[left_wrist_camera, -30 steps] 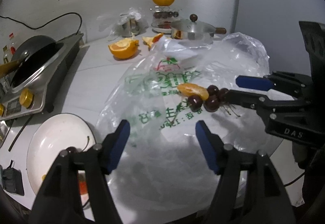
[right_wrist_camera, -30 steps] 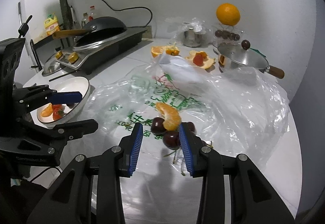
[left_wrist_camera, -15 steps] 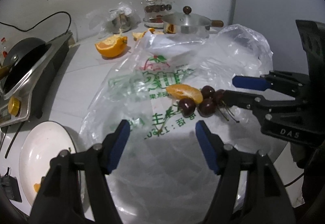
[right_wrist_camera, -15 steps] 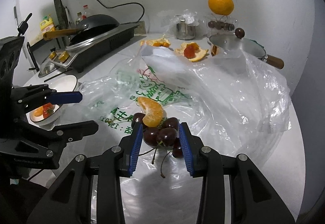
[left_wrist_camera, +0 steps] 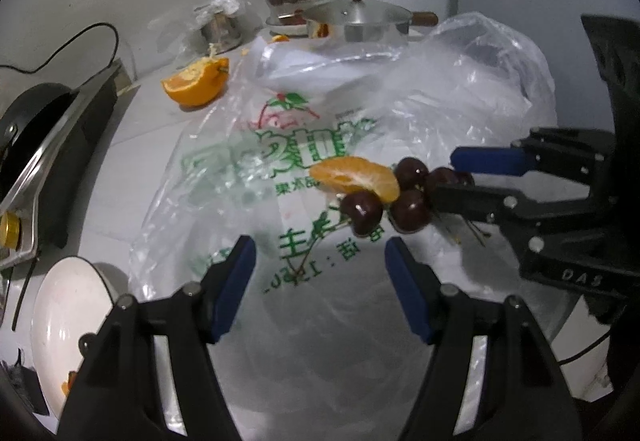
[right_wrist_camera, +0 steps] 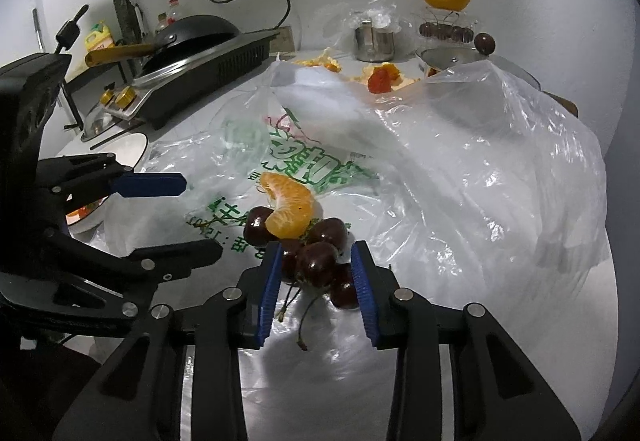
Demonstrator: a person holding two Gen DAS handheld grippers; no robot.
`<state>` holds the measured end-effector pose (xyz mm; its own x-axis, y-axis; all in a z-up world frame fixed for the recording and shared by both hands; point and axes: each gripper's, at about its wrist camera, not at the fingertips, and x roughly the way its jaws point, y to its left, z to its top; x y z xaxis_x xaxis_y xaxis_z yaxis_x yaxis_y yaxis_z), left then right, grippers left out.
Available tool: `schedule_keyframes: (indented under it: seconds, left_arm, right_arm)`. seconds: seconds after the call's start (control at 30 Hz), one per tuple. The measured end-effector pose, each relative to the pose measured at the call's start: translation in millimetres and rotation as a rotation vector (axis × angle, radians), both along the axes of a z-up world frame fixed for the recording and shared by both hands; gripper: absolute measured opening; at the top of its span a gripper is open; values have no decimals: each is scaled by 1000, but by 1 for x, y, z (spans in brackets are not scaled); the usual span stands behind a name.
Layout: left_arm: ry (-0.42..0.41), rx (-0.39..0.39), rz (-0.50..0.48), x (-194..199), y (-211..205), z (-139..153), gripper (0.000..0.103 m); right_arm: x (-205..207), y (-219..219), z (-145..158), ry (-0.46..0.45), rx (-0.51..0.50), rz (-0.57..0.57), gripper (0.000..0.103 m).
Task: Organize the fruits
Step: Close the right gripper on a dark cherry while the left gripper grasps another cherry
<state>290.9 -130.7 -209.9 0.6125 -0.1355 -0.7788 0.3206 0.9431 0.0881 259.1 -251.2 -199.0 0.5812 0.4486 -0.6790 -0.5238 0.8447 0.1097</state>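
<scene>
Dark glossy cherries (right_wrist_camera: 318,261), stems trailing near, clustered on printed plastic bag (right_wrist_camera: 460,169); peeled orange segment (right_wrist_camera: 290,207) resting atop, curved.

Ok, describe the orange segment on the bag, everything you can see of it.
The orange segment is one peeled, crescent-shaped wedge, glossy with pale membrane lines. It lies on the printed clear plastic bag, leaning on the dark cherries at one end. The right gripper is closing around the cherries, not the segment; the left gripper hangs open short of it.
</scene>
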Motion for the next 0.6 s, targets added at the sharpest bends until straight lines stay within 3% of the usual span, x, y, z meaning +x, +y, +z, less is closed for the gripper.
schedule_keyframes:
  seconds: [0.17,0.53,0.6]
  left_arm:
    - [-16,52,-38,7,-9,-6,68]
    - [-79,122,-117,15,-26,-11,67]
    - [-81,127,-127,16,-27,-12,63]
  right_arm:
    - [2,0,-1,-16,-17,43,24]
    - [-2,-5,1,-29,-3,72,20]
    - [-3,-7,4,-33,9,72,12]
